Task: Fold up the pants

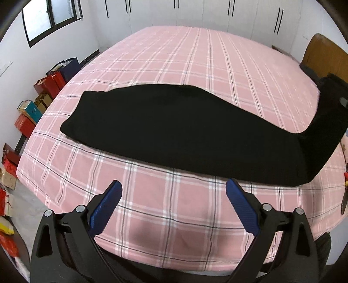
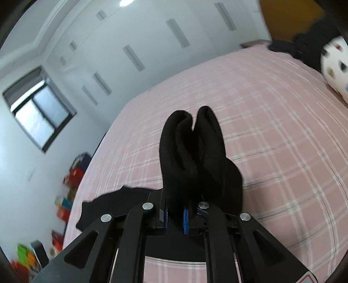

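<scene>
Bedroom with white wardrobe doors [image 1: 195, 13] behind, window [image 1: 50, 17] at upper left, pink plaid bed [image 1: 174, 54] filling both views. Black pants [image 1: 174, 126] laid flat across bed, already doubled leg on leg by the look of it, long axis running side to side in left wrist view, slightly slanted: left end further up the bed, right end nearer the front edge. Right end lifted off bed, rising as a dark vertical flap at right side of that view. Right gripper [image 2: 175, 214] clamped fully closed on that end, bunched folds of fabric sticking up past the blue pads [image 2: 185, 217], rest trailing down to bed at lower left of right wrist view. Left gripper [image 1: 174, 196] wide open, nothing between blue pads [image 1: 106, 209], hovering over bare bed just in front of pants' near long edge, roughly mid-length, not touching. Key relation: held end on right, free end well apart at far left, so likely next move carries right end leftwards along long axis onto the other end; left gripper nearer midpoint, well placed to pin fold line. Risk: thick bunched grip may lay down crooked. Containers: gift bags and boxes [image 1: 43, 91] on floor left of bed, contents not visible. Spotted white plush [image 2: 335, 65] at head of bed, blurred.
</scene>
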